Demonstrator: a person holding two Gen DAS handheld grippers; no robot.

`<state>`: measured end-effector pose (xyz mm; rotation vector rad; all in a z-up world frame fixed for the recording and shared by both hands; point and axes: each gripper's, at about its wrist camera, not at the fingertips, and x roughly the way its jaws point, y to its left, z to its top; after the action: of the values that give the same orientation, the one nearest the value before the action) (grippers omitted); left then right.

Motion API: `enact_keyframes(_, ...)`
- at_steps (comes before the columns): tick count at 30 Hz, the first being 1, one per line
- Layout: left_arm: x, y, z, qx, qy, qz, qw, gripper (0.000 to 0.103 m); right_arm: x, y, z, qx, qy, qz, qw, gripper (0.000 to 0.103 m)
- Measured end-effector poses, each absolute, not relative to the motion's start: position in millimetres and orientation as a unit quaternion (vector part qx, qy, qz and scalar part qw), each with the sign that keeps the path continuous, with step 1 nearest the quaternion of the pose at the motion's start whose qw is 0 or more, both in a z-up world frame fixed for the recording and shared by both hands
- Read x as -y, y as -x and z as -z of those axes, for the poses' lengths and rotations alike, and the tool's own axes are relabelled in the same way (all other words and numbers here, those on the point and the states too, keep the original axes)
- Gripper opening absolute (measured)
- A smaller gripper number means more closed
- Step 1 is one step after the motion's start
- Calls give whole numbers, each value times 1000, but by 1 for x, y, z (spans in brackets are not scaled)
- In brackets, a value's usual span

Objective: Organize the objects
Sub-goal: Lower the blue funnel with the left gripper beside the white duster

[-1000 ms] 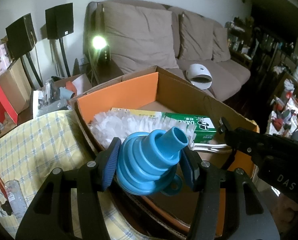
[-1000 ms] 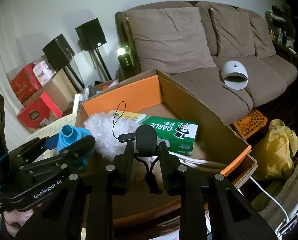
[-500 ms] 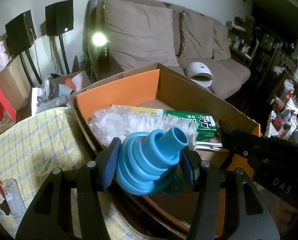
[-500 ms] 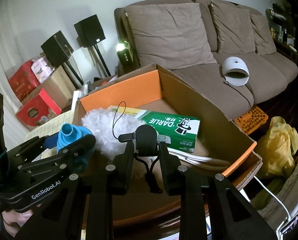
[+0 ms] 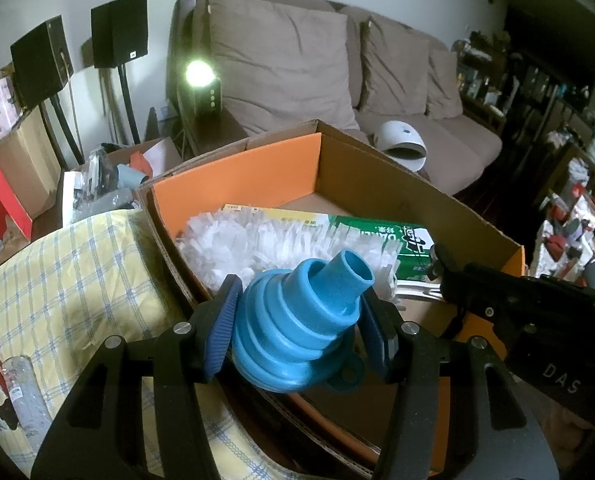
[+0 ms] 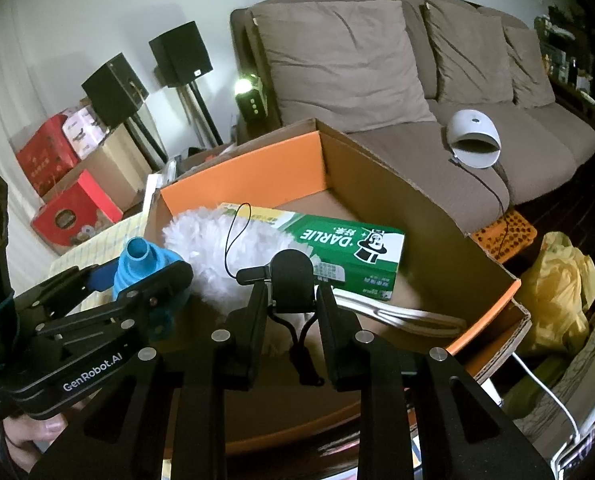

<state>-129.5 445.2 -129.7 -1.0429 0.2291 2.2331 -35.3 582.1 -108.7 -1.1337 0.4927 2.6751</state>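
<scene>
A: State of the left tool [image 5: 297, 328]?
B: Angled downward, pads clamped on both sides of a blue funnel [image 5: 301, 328].
A: Right tool [image 6: 291, 308]?
B: Angled downward beside it, pads pinching a small black device [image 6: 292, 280].

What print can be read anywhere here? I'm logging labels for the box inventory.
"DARLIE": green carton in the cardboard box.
"GenRobot.AI": left gripper body.
"DAS": right gripper body.
Small print on the carton, red boxes and speakers: unreadable.
</scene>
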Motion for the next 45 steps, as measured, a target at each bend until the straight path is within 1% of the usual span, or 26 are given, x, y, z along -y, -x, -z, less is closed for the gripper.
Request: enact_keyframes(45,-449,126,134,-115,390,-857,318,55,-578,42,121,-153,403,-896,104,24)
